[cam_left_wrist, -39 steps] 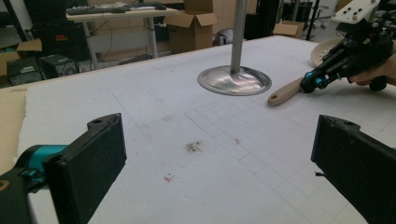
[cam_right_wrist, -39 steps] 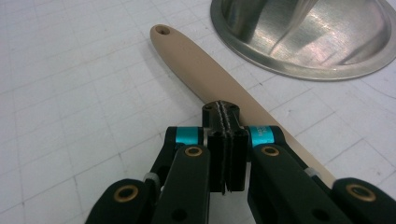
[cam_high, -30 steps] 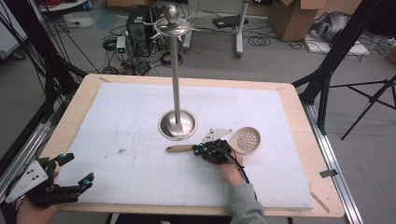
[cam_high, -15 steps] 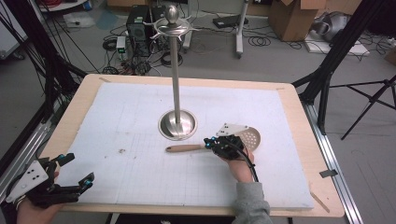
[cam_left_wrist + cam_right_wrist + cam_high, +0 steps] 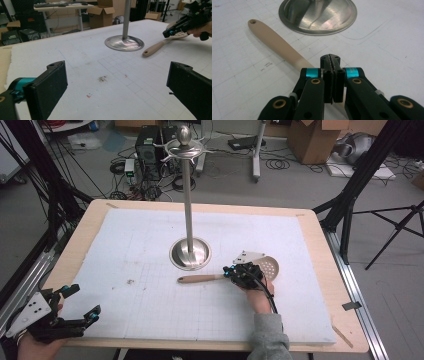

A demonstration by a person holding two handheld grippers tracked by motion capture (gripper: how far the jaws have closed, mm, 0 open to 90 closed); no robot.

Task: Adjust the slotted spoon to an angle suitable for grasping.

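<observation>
Beside the round steel base of the stand (image 5: 190,253), a slotted spoon (image 5: 202,278) lies flat on the white gridded counter (image 5: 150,245), its wooden handle pointing left toward the middle of the mat and its perforated head to the right, partly covered by the right tool (image 5: 231,271). In the right gripper view that tool's jaws are pressed together with no gap between the pads, and the handle (image 5: 277,45) passes just to their left and beneath them rather than between them. So the right tool is clenched on nothing.

My worry is this: if it comes down as it is, the closed tips will likely push on the handle instead of taking it, and the spoon may skid or spin on the mat, perhaps knocking into the stand's base just beside it. The jaws would have to part and straddle the handle. A grip far from the head could also let the spoon droop or twist once lifted. The tall pole (image 5: 188,195) is close, so a careless swing upward could strike it.

Near the counter's front left corner, the left tool (image 5: 75,307) rests well apart from the spoon, its jaws spread wide and empty.

No brand, label or legible writing can be made out; a faint mark on the mat by the handle is too small to read.
</observation>
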